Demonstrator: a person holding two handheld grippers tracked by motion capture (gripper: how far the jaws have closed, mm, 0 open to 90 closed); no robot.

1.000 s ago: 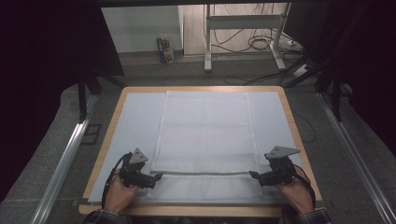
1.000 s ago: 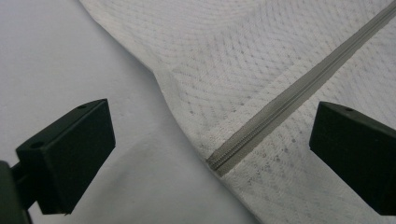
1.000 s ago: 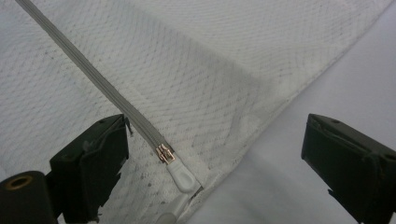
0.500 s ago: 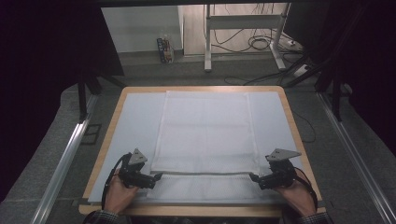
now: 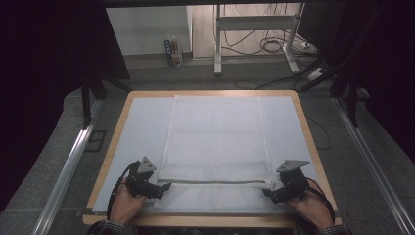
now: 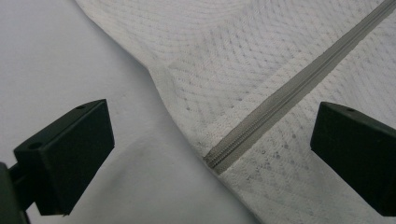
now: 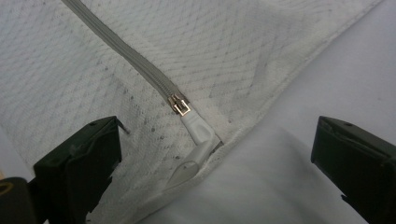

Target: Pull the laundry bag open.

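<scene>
On the pale blue-grey surface (image 5: 142, 122) the white mesh zip-up bag (image 5: 215, 137) lies flat, both my left gripper (image 5: 165, 187) and right gripper (image 5: 265, 192) wide open, empty; the white zipper pull (image 7: 198, 140) could slip a sloppy pinch.

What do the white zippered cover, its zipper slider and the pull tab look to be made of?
The white zippered cover looks like a knitted or quilted textile, matte, with a diamond weave and dotted texture. The zipper tape appears to be grey woven fabric with fine coil teeth, probably nylon. The slider shines pale gold, so likely metal. The pull tab is smooth, white and slightly glossy, probably plastic or rubber.
</scene>
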